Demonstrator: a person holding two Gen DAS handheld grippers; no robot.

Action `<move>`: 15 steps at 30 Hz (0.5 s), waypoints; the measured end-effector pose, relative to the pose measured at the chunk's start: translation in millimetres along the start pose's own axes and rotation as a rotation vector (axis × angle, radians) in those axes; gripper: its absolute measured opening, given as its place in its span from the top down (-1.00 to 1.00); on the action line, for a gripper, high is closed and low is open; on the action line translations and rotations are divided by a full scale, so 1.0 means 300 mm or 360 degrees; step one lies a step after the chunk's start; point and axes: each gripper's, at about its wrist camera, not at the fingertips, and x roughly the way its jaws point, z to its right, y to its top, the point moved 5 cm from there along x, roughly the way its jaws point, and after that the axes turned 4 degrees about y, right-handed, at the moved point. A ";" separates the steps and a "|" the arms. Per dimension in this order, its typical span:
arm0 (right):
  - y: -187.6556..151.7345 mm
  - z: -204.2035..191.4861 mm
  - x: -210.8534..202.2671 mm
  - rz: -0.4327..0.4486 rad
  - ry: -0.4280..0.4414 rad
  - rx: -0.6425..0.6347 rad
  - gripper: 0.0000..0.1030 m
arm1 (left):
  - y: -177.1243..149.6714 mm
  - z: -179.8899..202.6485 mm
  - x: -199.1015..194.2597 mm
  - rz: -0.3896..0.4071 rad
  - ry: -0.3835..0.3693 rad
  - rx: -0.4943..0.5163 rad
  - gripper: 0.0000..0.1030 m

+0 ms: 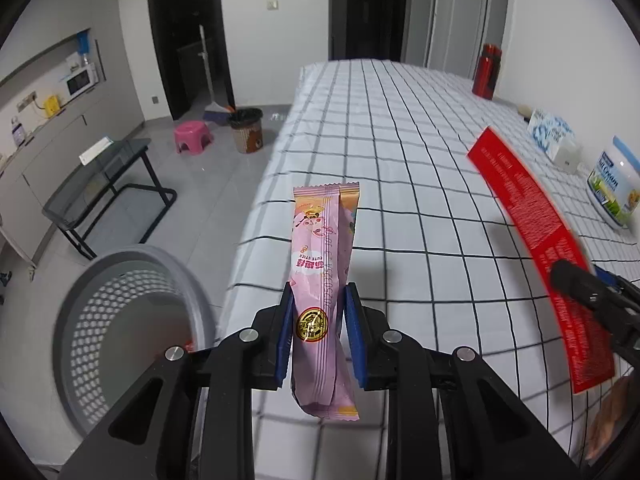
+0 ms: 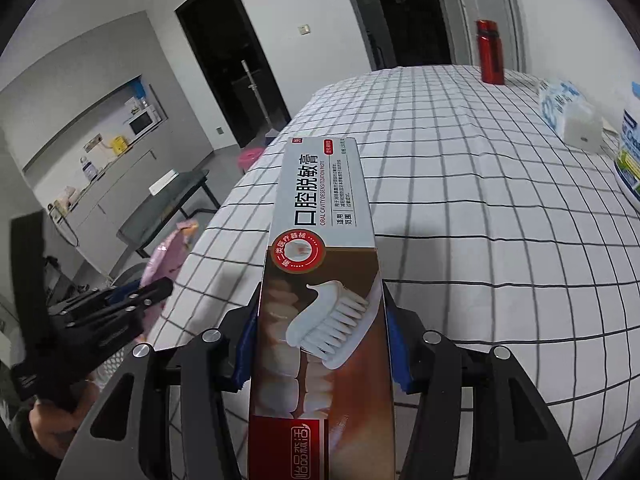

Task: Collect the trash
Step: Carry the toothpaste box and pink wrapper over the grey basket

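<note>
The left hand-held gripper (image 1: 318, 330) was clamped on a pink snack wrapper (image 1: 324, 280), held upright above the near left edge of the checkered bench (image 1: 400, 160), just right of a grey mesh bin (image 1: 132, 332) on the floor. The right hand-held gripper (image 2: 320, 344) was clamped on a toothpaste box (image 2: 320, 264), over the bench's near side. A red bottle (image 2: 489, 51) stood far right.
</note>
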 end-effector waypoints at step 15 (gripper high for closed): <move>-0.095 -0.303 0.008 -0.0023 0.0123 -0.0097 0.01 | -0.103 -0.311 -0.209 0.0143 0.0080 -0.0107 0.53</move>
